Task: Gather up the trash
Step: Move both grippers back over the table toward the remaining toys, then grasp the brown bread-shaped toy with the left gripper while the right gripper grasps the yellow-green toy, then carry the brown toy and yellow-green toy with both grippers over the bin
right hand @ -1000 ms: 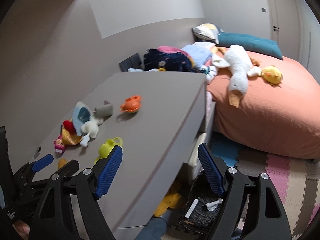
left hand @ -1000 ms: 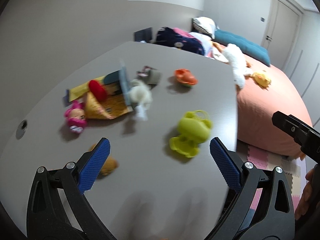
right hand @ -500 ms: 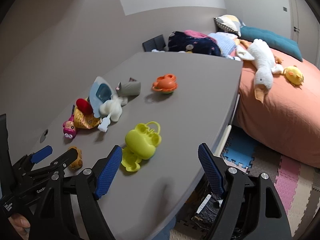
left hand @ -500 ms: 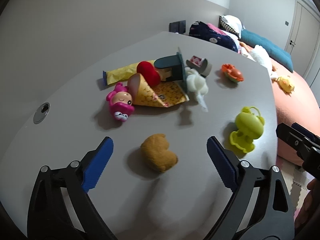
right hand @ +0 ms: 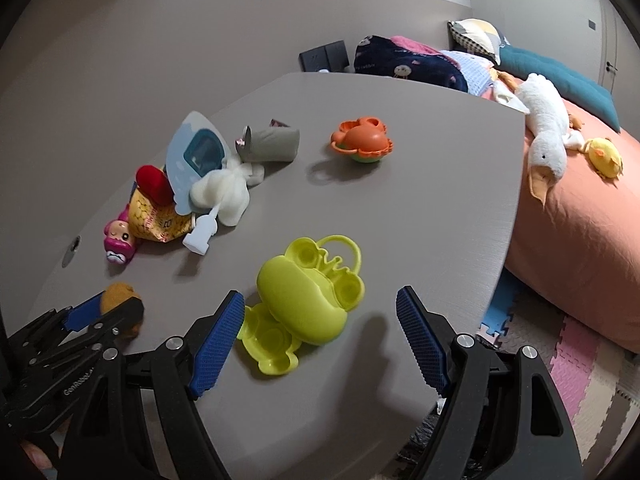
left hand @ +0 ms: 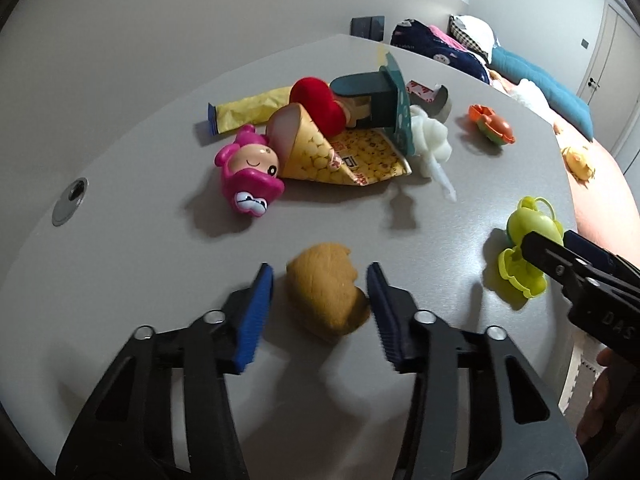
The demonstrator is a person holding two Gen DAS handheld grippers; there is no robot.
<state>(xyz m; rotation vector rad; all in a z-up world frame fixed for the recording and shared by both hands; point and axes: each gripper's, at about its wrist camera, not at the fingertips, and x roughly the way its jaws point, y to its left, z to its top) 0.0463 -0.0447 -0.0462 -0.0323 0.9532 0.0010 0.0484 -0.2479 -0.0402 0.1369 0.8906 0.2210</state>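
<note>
A brown plush lump (left hand: 324, 290) lies on the grey table (left hand: 140, 260) between the blue pads of my left gripper (left hand: 320, 268). The jaws are closing; a gap still shows at the left pad (left hand: 256, 308). The same lump (right hand: 116, 294) shows in the right wrist view, behind the left gripper (right hand: 100, 308). My right gripper (right hand: 320, 293) is open just above a yellow-green frog-shaped plastic case (right hand: 308, 300), which lies between its fingers, untouched. Farther back is a heap: a yellow snack bag (left hand: 340, 156), a blue blister card (right hand: 198, 156), white crumpled tissue (right hand: 222, 192), and a grey wrapper (right hand: 272, 144).
A pink doll toy (left hand: 248, 180), a red plush (left hand: 316, 104) and an orange plastic toy (right hand: 362, 142) also lie on the table. The table's right edge (right hand: 508, 220) drops to foam floor mats. Beyond it is a bed (right hand: 592, 248) with a white goose plush (right hand: 548, 136).
Both grippers have come down and forward over the table. The left jaws have narrowed from wide open to close around the brown lump. The right gripper now hangs over the green case.
</note>
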